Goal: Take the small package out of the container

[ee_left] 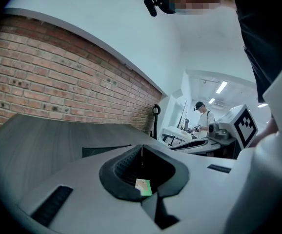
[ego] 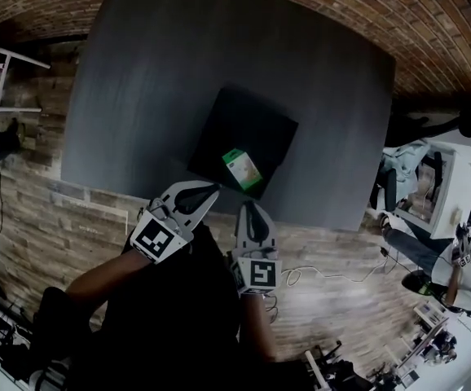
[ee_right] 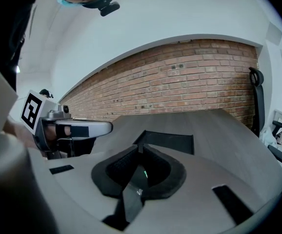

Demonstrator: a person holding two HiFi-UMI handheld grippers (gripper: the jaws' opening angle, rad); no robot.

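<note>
The step in hand looks like the approach: nothing has been gripped yet. In the head view the small package (ego: 242, 169), green and white, lies inside the black container (ego: 256, 120) at about 6 o'clock from its middle, close to the near rim. Whether it lies flat or leans on the wall I cannot tell. The container sits on the dark grey desk (ego: 154, 72), toward the near edge.

The left claw (ego: 213, 188) hangs at about 7 o'clock from the package, just short of the container's near corner. Its own view shows the tips pressed together with nothing between them; the package only shows through the oval gap behind the tips. The right claw (ego: 250, 206) sits at 6 o'clock from the package, near it but apart from it. Its tips are also closed and empty, with a sliver of green visible beyond them.

As I judge it, the next move calls for one claw to spread wide, most likely the right, since it lines up with the package. It should then go over the rim at 12 o'clock, straddle the package, close on it and lift it clear without dragging the container.
</note>
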